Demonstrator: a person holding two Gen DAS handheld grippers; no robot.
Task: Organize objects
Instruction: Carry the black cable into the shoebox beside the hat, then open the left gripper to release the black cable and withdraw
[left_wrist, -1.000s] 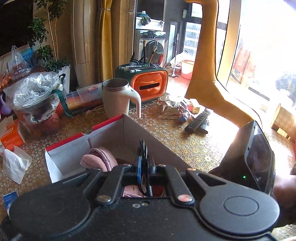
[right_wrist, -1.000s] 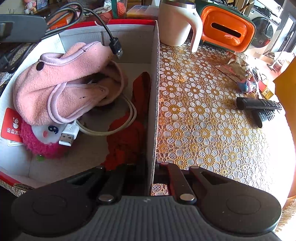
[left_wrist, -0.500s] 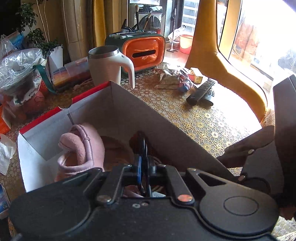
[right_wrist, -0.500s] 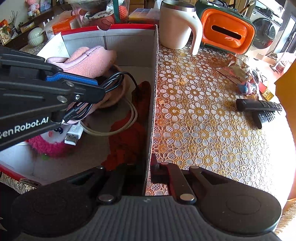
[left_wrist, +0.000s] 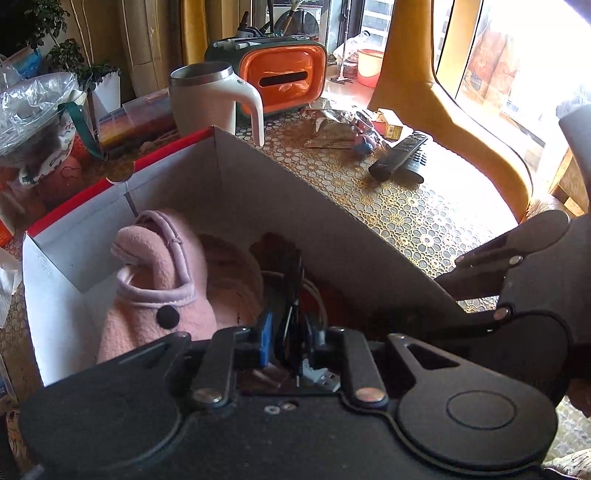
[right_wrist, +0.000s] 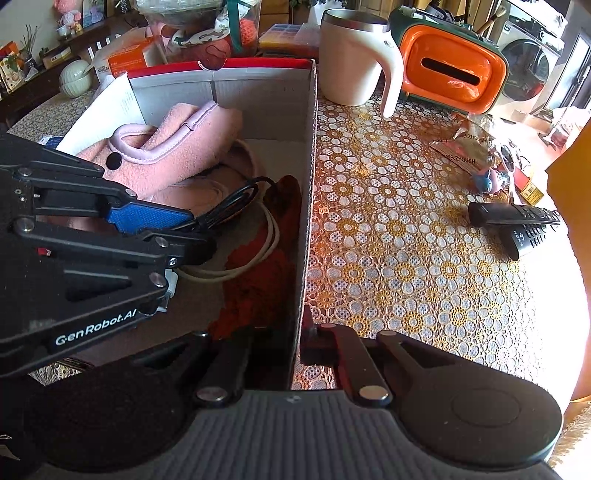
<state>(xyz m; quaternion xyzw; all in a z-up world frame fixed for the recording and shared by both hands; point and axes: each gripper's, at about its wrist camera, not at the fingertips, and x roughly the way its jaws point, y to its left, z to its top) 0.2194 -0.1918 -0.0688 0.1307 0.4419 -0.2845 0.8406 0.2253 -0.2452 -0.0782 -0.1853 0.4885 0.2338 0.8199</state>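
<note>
A lived-in home, likely a living or dining room, is showing here. A lace-patterned tablecloth (right_wrist: 406, 236) is covering the table, where two remote controls (right_wrist: 517, 221) are lying at the right and a white mug (right_wrist: 351, 59) is standing at the far side. A washing machine (right_wrist: 532, 70) is sitting far right, houseplants (left_wrist: 70, 55) are growing far left, and yellow curtains (left_wrist: 192, 33) are hanging behind.

Your left gripper (right_wrist: 199, 232) hides the near part of the pink fleece (right_wrist: 173, 147) inside the box (right_wrist: 310, 155), and the black cable (right_wrist: 236, 197) vanishes between its fingers (ends unseen).
</note>
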